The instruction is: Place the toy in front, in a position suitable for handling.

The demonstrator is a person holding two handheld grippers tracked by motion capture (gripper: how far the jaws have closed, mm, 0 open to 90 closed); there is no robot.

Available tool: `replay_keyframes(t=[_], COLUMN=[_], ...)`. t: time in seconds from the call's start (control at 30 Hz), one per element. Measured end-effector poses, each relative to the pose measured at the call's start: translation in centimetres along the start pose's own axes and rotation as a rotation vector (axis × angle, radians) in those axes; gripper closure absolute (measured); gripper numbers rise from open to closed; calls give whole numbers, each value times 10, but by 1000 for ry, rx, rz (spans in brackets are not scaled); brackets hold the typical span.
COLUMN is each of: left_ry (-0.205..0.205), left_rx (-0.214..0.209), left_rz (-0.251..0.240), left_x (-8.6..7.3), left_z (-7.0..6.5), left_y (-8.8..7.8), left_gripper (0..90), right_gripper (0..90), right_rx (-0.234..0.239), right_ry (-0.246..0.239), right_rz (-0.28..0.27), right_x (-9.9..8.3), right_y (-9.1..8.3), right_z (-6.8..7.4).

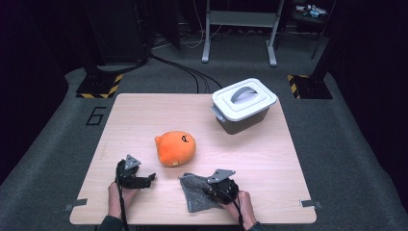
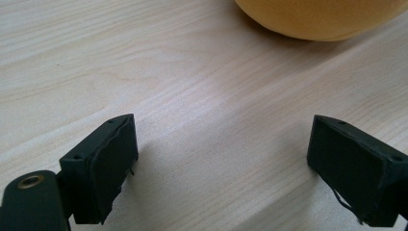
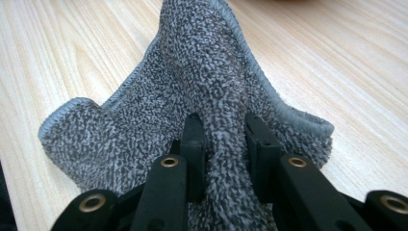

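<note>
A grey speckled cloth [image 1: 194,190] lies near the table's front edge. My right gripper [image 1: 215,188] is shut on the cloth [image 3: 211,91], pinching a raised fold of it between the two black jaws. An orange round plush toy [image 1: 175,148] sits at the middle of the table. My left gripper [image 1: 146,180] rests low on the wood, front left of the plush. Its jaws stand wide open with bare wood between them. The plush's lower edge [image 2: 317,19] shows just beyond the left gripper [image 2: 219,161].
A grey bin with a white handled lid [image 1: 244,103] stands at the back right of the wooden table [image 1: 269,163]. Around the table is grey carpet with cables and a metal stand's legs [image 1: 239,33] behind.
</note>
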State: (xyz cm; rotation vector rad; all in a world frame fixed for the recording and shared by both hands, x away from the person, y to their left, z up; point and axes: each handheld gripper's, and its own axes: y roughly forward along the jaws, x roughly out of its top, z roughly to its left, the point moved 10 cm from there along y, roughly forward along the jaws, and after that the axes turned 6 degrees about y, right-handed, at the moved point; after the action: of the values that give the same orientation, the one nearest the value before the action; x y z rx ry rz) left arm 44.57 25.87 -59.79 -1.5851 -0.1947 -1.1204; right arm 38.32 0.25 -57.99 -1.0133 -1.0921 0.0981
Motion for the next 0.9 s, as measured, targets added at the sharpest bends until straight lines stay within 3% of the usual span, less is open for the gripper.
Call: replay_keyframes(t=[0.3, 0.9], left_ry=[0, 0], left_rx=[0, 0], left_rz=[0, 0], left_x=[0, 0], left_z=[0, 0], left_y=[0, 0], left_gripper=[103, 103], right_gripper=[730, 729], right_rx=[-19, -102], right_ry=[20, 61], right_rz=[-26, -72], right_x=[4, 6], right_y=[-12, -44], right_z=[-6, -39])
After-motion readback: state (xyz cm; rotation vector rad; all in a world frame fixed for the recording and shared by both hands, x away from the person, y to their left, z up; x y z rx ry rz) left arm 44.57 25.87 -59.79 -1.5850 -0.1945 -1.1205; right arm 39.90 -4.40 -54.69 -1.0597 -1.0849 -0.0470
